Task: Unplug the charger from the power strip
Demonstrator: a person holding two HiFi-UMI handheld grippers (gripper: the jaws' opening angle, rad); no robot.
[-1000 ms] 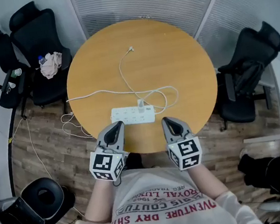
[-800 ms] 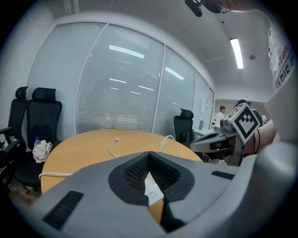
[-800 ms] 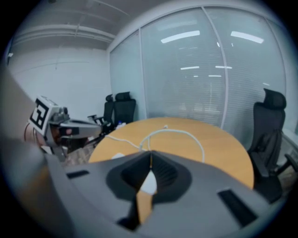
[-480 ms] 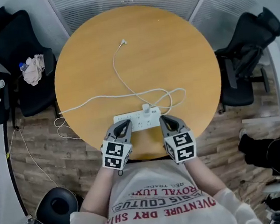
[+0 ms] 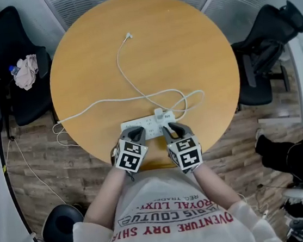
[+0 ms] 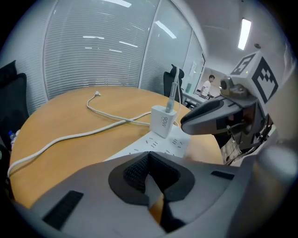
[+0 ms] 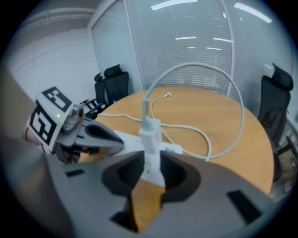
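A white power strip (image 5: pixel 148 128) lies near the front edge of the round wooden table (image 5: pixel 197 46). A white charger (image 5: pixel 159 114) stands plugged into it, and its thin cable (image 5: pixel 129 76) loops across the tabletop. My left gripper (image 5: pixel 134 133) is shut and empty, tips over the strip's left half (image 6: pixel 158 146). My right gripper (image 5: pixel 171 130) hovers at the strip's right end, its jaws opening. In the right gripper view the charger (image 7: pixel 150 132) stands just beyond the parted fingertips, which touch nothing. The left gripper view shows the charger (image 6: pixel 164 121) ahead and the right gripper (image 6: pixel 209 116) beside it.
The strip's thick cord (image 5: pixel 84 108) runs left and drops off the table edge. Black office chairs stand at the left (image 5: pixel 1 59) and right (image 5: pixel 267 37); the left one carries a cloth (image 5: pixel 24 70). Blinds cover the glass wall behind the table.
Both grippers came forward and down, from the table's edge to right over the power strip. The right jaws, shut before, have parted.
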